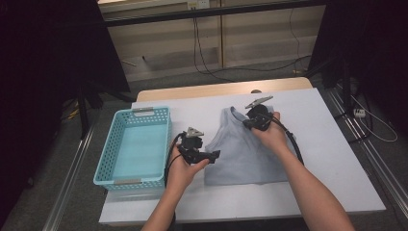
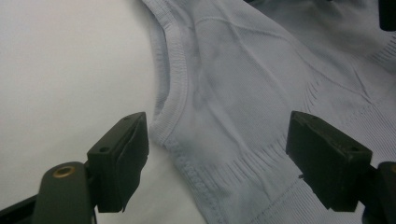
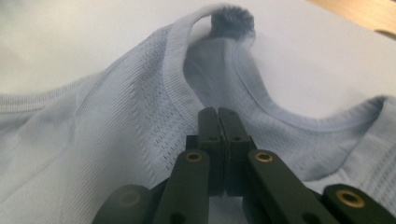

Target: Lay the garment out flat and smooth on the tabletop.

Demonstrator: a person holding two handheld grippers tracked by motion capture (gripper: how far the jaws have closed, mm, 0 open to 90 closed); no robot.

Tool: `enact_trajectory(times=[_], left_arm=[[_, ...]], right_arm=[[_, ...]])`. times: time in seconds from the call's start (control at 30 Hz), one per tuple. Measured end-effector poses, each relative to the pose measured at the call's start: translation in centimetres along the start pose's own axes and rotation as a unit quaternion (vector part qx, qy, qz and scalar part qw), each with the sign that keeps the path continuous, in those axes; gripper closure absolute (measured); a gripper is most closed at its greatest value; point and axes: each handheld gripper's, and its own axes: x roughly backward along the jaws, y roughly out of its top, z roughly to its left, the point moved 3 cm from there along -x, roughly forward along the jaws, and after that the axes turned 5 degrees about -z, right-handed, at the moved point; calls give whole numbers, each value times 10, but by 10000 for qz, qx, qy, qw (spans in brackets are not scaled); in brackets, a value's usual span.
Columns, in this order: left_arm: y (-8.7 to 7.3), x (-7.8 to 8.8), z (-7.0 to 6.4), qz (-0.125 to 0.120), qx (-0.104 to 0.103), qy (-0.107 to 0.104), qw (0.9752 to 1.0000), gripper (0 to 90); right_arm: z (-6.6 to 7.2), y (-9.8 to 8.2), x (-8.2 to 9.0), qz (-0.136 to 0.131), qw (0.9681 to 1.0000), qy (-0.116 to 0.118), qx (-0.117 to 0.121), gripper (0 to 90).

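A light grey-blue sleeveless top [image 1: 245,156] lies flat on the white table cover [image 1: 327,159], neck toward the far side. My left gripper [image 1: 212,155] hovers at the top's left edge. In the left gripper view its jaws [image 2: 217,149] stand open, straddling the ribbed armhole edge of the top [image 2: 243,88] without pressing it. My right gripper [image 1: 251,123] is at the neck opening. In the right gripper view its jaws [image 3: 218,114] are pressed together right on the ribbed collar of the top [image 3: 116,126], so the fabric looks pinched at the tips.
A turquoise plastic basket [image 1: 108,156] with nothing in it stands left of the top, close to my left hand. The wooden table edge [image 1: 221,89] shows beyond the white cover. Cables and dark stands sit on the floor around the table.
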Motion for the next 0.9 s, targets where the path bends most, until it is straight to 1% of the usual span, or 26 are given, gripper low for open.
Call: enact_trajectory(times=[0.07, 0.1, 0.13, 0.17, 0.2, 0.27, 0.3, 0.33, 0.37, 0.4, 0.47, 0.53, 0.57, 0.6, 0.63, 0.67, 0.7, 0.73, 0.8, 0.9], left_arm=[[-1, -1, 0, 16, 5, 8, 10000, 217], [-1, -1, -1, 22, 13, -4, 10000, 217], [-1, -1, 0, 33, 9, -9, 10000, 217], [-1, -1, 0, 39, 5, -3, 10000, 217], [-1, -1, -1, 38, 8, -10, 10000, 217], [-2, -1, 0, 44, -6, 0, 10000, 216], [-2, -1, 0, 57, -22, -9, 10000, 216], [-2, -1, 0, 33, -3, 2, 10000, 216], [-2, -1, 0, 51, -23, 11, 10000, 216], [-3, -1, 0, 86, -9, -19, 10000, 215], [-3, -1, 1, 85, -18, 11, 10000, 213], [-3, -1, 1, 90, -33, 38, 9999, 205], [-3, -1, 0, 103, -25, 24, 9999, 205], [-3, -1, 0, 122, -16, -4, 9999, 204], [-4, -1, -1, 142, -37, 3, 9999, 200], [-4, -1, -2, 137, -36, 5, 9999, 198], [-4, -1, -2, 166, -71, -24, 9998, 196], [-4, 0, -3, 152, -54, -19, 9999, 194], [-4, 1, -5, 191, -80, -48, 9998, 187], [-4, 2, -7, 186, -100, -55, 9998, 182]], right_arm=[[3, -2, -6, 60, 10000, 36, -46, 900], [3, -4, -10, 87, 10000, 24, -12, 900], [4, -6, -14, 147, 9998, 47, -80, 900], [3, -9, -17, 197, 9997, 63, -87, 899], [3, -12, -20, 229, 9997, 21, -115, 890], [1, -15, -21, 215, 9995, 4, -220, 830], [-1, -16, -20, 218, 9994, -33, -258, 769], [-2, -16, -18, 211, 9994, -123, -259, 711], [-4, -16, -15, 165, 9994, -150, -254, 661], [-5, -16, -12, 124, 9994, -153, -299, 600], [-8, -16, -2, -39, 9990, -143, -431, 574], [-10, -17, 8, -201, 9984, -75, -516, 490], [-11, -17, 14, -270, 9981, -112, -537, 453], [-11, -18, 20, -310, 9980, -116, -546, 448], [-12, -18, 25, -359, 9979, -86, -540, 431], [-12, -19, 30, -393, 9976, -23, -564, 391], [-11, -21, 34, -395, 9975, 47, -585, 344], [-9, -22, 38, -407, 9976, 102, -559, 319], [-4, -27, 46, -473, 9975, 161, -504, 294], [6, -38, 55, -604, 9964, 312, -510, 251]])
